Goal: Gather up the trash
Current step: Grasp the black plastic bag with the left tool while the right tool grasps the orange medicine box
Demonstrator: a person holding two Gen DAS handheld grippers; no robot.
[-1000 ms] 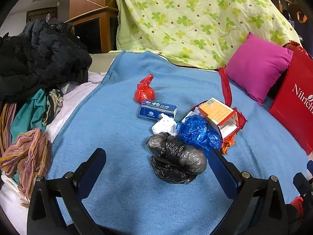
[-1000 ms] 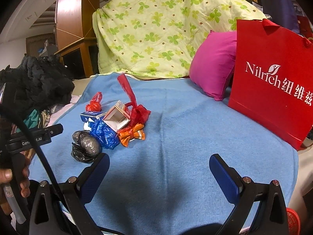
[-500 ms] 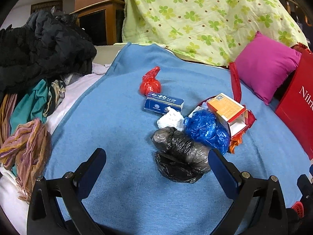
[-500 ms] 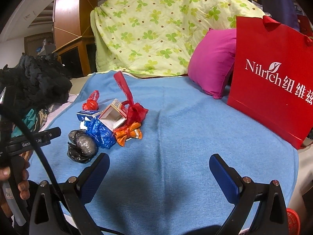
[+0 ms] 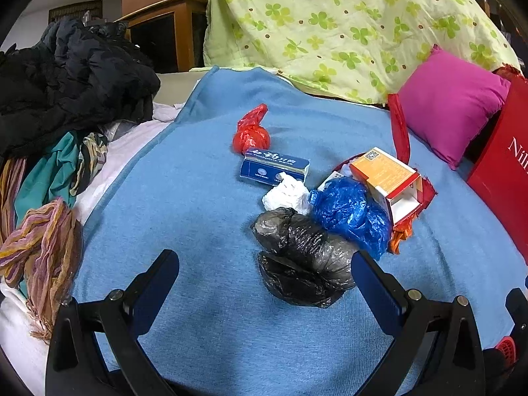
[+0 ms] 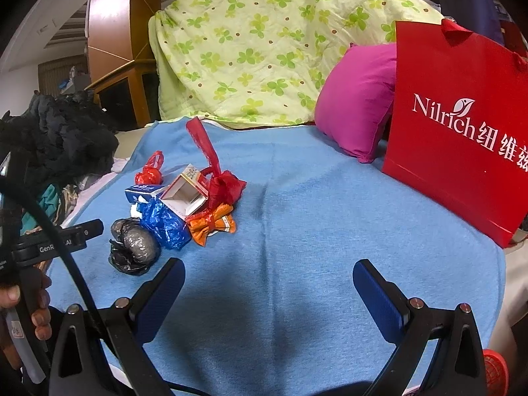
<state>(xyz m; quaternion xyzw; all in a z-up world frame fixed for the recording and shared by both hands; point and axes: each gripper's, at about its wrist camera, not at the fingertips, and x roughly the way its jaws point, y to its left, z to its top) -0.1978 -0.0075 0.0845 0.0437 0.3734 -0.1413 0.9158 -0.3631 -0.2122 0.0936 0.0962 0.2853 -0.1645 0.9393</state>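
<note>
L gripper (image 5: 264,283) wide, empty; black bag wad (image 5: 303,257) just ahead at 1 o'clock, long axis 10-to-4, on blue blanket (image 5: 184,198). R gripper (image 6: 267,287) wide too, wad off at 10 o'clock; L nearer.

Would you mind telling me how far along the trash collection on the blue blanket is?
Nothing looks collected yet. Both grippers, left and right, are open and empty. The crumpled black plastic bag lies just ahead of the left gripper. The blue plastic bag, white tissue wad, blue carton, red knotted bag and open orange box remain.
</note>
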